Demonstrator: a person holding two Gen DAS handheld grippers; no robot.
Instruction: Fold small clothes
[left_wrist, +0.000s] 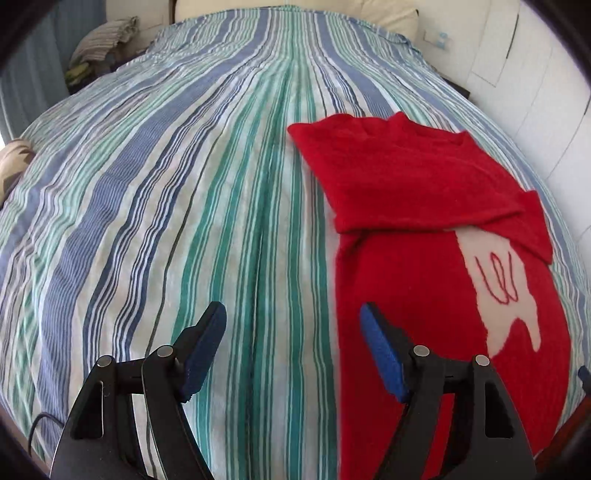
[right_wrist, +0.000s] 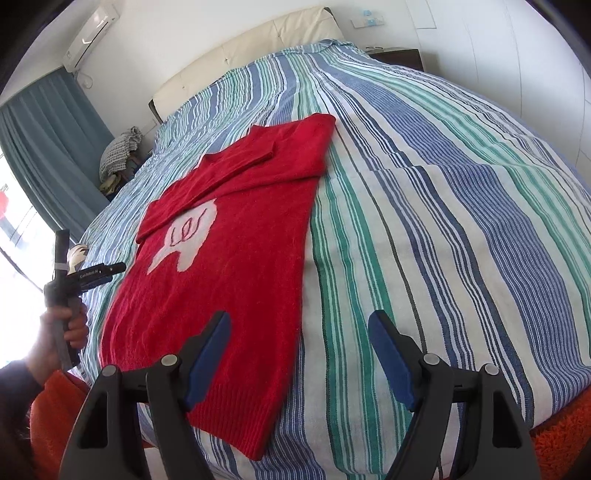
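Note:
A small red knitted sweater (left_wrist: 424, 295) lies flat on the striped bed, with both sleeves folded across its chest and a pale patch (left_wrist: 506, 291) with a red squiggle showing below them. My left gripper (left_wrist: 292, 310) hovers open over the sweater's left edge, with nothing between its blue pads. In the right wrist view the sweater (right_wrist: 240, 258) runs from the near hem to the collar farther up the bed. My right gripper (right_wrist: 300, 317) stands open above its lower right side, holding nothing. The left gripper (right_wrist: 99, 275) also shows there at the sweater's far side, held in a hand (right_wrist: 72, 328).
The blue, green and white striped sheet (left_wrist: 184, 206) covers the whole bed, with a cream headboard (right_wrist: 236, 51) at the far end. A pile of cloth (right_wrist: 120, 149) sits beside the bed near the blue curtain (right_wrist: 48, 147). Orange fabric (right_wrist: 561, 439) lies at the bed's near edge.

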